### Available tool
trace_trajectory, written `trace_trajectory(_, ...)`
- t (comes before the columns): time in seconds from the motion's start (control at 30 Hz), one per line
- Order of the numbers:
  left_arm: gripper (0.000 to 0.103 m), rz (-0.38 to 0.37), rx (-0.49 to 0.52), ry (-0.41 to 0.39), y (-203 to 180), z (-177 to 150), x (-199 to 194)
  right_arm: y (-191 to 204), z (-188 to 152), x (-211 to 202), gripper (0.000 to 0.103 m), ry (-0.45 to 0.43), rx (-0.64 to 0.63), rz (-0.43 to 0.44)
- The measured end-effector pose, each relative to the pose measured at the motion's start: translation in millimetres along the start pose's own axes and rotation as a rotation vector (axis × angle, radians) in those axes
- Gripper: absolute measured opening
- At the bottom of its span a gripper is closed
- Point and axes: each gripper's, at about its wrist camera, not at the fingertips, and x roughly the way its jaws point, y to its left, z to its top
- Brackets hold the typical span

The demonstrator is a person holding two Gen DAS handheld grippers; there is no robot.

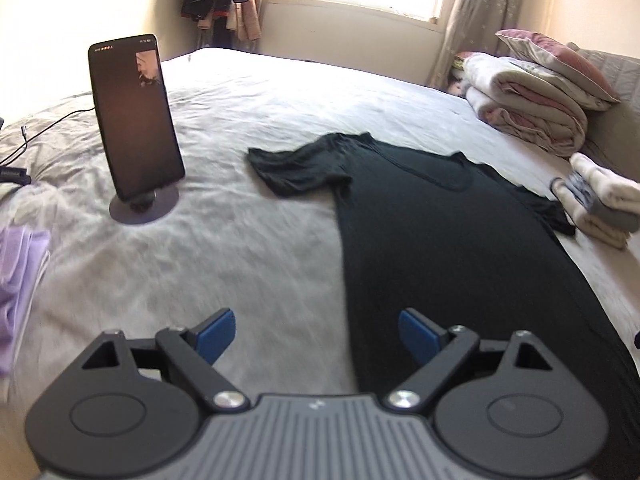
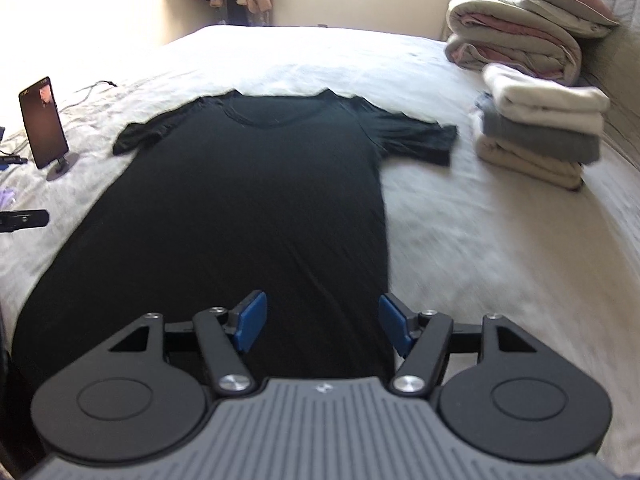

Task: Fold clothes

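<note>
A black T-shirt [image 2: 240, 208] lies flat on the white bed [image 2: 460, 248], neck toward the window, both sleeves spread out. In the left wrist view the same T-shirt [image 1: 440, 232] runs along the right half of the frame. My left gripper [image 1: 316, 336] hovers open over the shirt's left bottom edge, one blue pad above bare sheet and one above black cloth. My right gripper [image 2: 320, 326] is open above the shirt's lower right hem, with nothing between its fingers. The left gripper's tip [image 2: 24, 218] shows at the left edge of the right wrist view.
A stack of folded clothes [image 2: 540, 128] sits right of the shirt, with rolled bedding and a pillow [image 2: 520, 32] behind it. A phone on a round stand [image 1: 136, 120] stands on the left with cables behind. Lilac cloth [image 1: 20, 280] lies at the left edge.
</note>
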Motion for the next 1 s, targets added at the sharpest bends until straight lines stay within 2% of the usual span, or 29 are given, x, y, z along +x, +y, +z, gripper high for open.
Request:
trace_trajectory(0.27, 0.088, 0.024, -0.047, 0.018, 16.8, 43.1, 65.2, 26.0, 52.1, 52.2, 0.066, -0.032, -0.034, 0.059)
trace_trajectory(0.43, 0.079, 0.078, -0.100, 0.011, 27.4, 71.1, 113.0, 44.8, 78.4, 94.8, 0.066, -0.049, -0.089, 0.091)
trace_trajectory(0.53, 0.068, 0.131, -0.148, -0.009, 33.7, 88.4, 141.1, 55.0, 88.7, 118.7, 0.066, -0.057, -0.101, 0.119)
trace_trajectory(0.6, 0.056, 0.179, -0.171, -0.031, 36.6, 98.9, 156.6, 59.0, 91.3, 131.9, 0.066, -0.053, -0.091, 0.148)
trace_trajectory(0.77, 0.048, 0.312, -0.217, -0.094, 42.1, 124.1, 190.9, 62.2, 90.6, 155.1, 0.066, -0.029, -0.070, 0.207)
trace_trajectory(0.97, 0.036, 0.359, -0.190, -0.091, 42.6, 142.0, 222.8, 55.7, 86.4, 165.3, 0.067, -0.023, -0.057, 0.226)
trace_trajectory(1.0, 0.027, 0.372, -0.184, -0.101, 41.8, 143.6, 222.9, 55.5, 86.3, 165.8, 0.067, -0.024, -0.056, 0.227)
